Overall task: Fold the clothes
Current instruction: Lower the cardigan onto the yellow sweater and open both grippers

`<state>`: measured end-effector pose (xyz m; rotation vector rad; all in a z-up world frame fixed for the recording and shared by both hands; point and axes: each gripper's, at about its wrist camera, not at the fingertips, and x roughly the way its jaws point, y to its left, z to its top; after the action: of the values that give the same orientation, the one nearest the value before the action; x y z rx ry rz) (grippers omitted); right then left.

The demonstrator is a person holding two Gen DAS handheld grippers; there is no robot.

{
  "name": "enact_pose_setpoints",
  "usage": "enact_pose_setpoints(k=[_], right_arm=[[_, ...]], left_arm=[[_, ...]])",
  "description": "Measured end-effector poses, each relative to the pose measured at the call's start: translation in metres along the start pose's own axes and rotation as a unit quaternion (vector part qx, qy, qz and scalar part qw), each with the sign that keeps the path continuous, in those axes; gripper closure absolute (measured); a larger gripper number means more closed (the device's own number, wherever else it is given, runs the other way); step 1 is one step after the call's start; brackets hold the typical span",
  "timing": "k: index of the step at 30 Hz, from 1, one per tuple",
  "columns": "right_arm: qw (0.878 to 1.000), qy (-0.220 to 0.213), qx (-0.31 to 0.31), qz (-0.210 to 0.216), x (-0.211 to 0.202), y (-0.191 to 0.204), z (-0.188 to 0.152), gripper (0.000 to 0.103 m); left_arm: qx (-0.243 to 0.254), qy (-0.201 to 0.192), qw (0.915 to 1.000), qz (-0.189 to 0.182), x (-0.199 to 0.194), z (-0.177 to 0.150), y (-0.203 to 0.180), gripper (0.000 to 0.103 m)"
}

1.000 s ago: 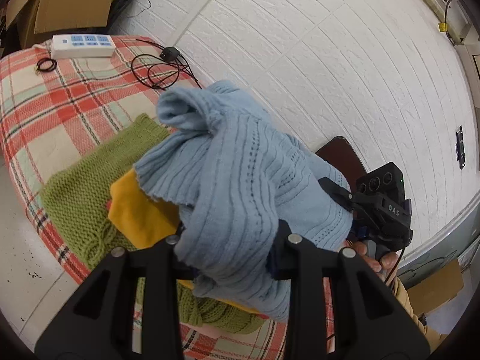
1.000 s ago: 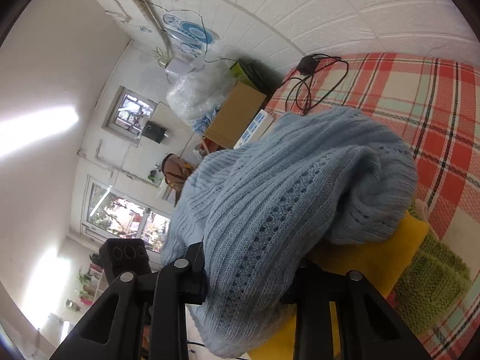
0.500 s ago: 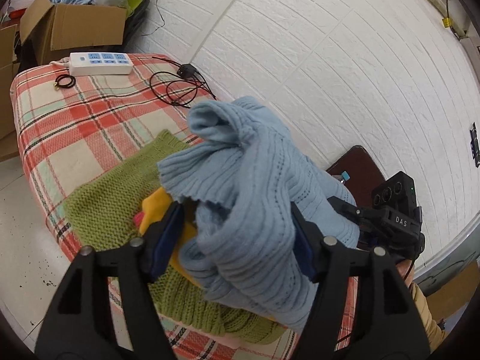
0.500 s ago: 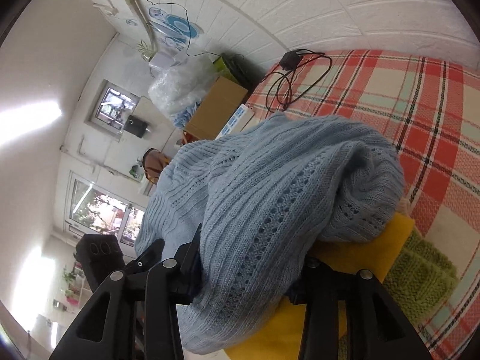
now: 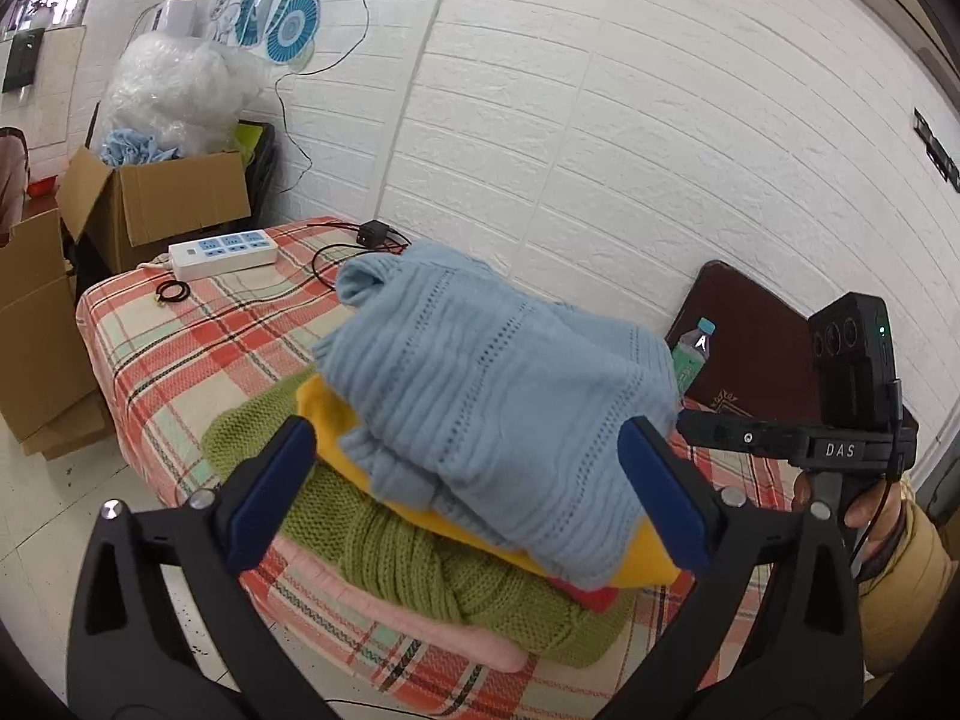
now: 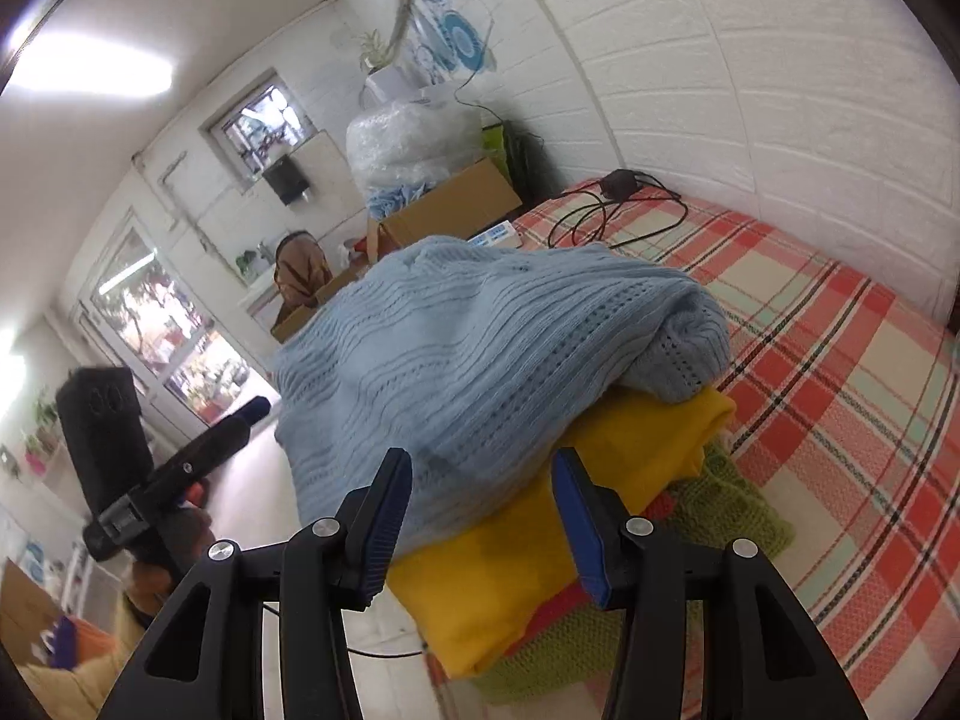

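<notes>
Left gripper (image 5: 468, 498) stands with its jaws spread wide and still opening, its blue pads (image 5: 270, 495) on either side of the stack's near edge and pressing on nothing; right gripper (image 6: 480, 519) likewise has its jaws parted and opening, its pads (image 6: 576, 531) flanking the near hem of the light blue sweater (image 6: 480, 354) without pinching it, so neither tool holds cloth.

That sweater (image 5: 498, 396) lies loosely folded, a little rumpled, on top of a pile of knitwear; directly beneath it sits a folded yellow garment (image 6: 540, 546), whose edge sticks out past the blue one towards both cameras; a strip of red cloth (image 5: 585, 597) shows under the yellow; below that lies a green chunky knit (image 5: 420, 564), and at the bottom a pale pink layer (image 5: 420, 624) peeks out at the near edge.

All of this rests near the corner of a surface covered by a red, cream and green plaid cloth (image 5: 180, 354); further back on the plaid lie a white power strip (image 5: 225, 249), a black charger with coiled cable (image 5: 372, 237) and a small black ring of cord (image 5: 171, 292).

Beyond the pile, against the white brick wall (image 5: 660, 120), stand a plastic bottle (image 5: 690, 360) and a dark red board (image 5: 750, 348); open cardboard boxes (image 5: 156, 204) and a bundle of clear plastic wrap (image 5: 174, 90) sit past the far end.

In the left wrist view the person's hand (image 5: 870, 510) grips the handle of the other black tool at the right edge.
</notes>
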<state>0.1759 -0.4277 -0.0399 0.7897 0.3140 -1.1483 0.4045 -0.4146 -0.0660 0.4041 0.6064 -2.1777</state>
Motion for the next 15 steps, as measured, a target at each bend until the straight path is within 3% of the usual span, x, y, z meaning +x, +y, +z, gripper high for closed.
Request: enact_pose_setpoints(k=[2, 6, 9, 15], right_arm=[[0.999, -0.008, -0.045, -0.014, -0.006, 0.013, -0.012, 0.034], [0.993, -0.034, -0.108, -0.039, -0.022, 0.033, -0.035, 0.029], [0.989, -0.048, -0.131, -0.050, -0.032, 0.041, -0.048, 0.028], [0.991, -0.051, -0.117, -0.051, -0.044, 0.040, -0.062, 0.028]], left_arm=[[0.003, 0.015, 0.9997, -0.021, 0.002, -0.011, -0.010, 0.002], [-0.016, 0.047, 0.9960, -0.074, 0.011, -0.030, -0.025, 0.002], [-0.022, 0.054, 0.9945, -0.087, 0.014, -0.037, -0.037, 0.002], [-0.043, 0.042, 0.9967, -0.053, 0.009, -0.035, -0.051, 0.002]])
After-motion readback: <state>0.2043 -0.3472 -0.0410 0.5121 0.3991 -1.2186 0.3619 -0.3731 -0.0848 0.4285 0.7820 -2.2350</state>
